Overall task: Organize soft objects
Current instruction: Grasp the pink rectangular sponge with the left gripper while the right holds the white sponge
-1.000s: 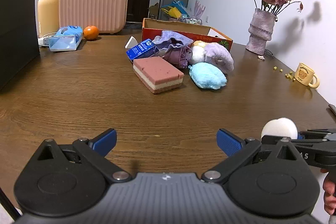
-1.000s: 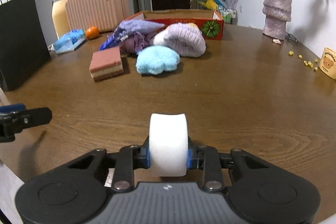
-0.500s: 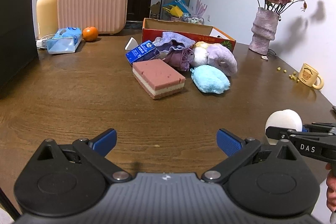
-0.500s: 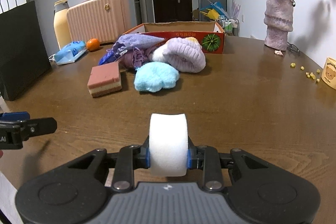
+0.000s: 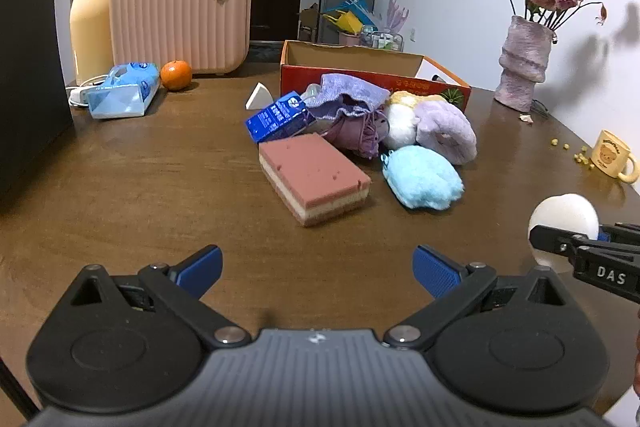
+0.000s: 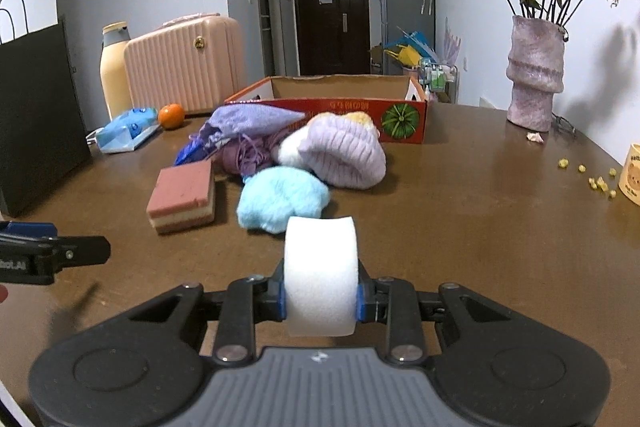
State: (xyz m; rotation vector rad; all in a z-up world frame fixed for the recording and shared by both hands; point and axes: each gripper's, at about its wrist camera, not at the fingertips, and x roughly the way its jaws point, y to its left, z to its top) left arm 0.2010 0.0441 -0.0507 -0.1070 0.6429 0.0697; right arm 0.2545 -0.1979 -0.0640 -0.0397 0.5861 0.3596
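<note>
R gripper clamps a white foam puff, pointing slightly down, near side of the red cardboard box. L gripper gapes wide w/ nothing in it, angled down, same side.

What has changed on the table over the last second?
Both grippers advanced toward the pile: the pink sponge and blue plush loom larger. The right gripper stays shut on the white foam; the left gripper stays open and empty. The pile is unmoved.

Brown wooden table under sponge, blue plush, cardboard box, vase, perhaps crumbs.
</note>
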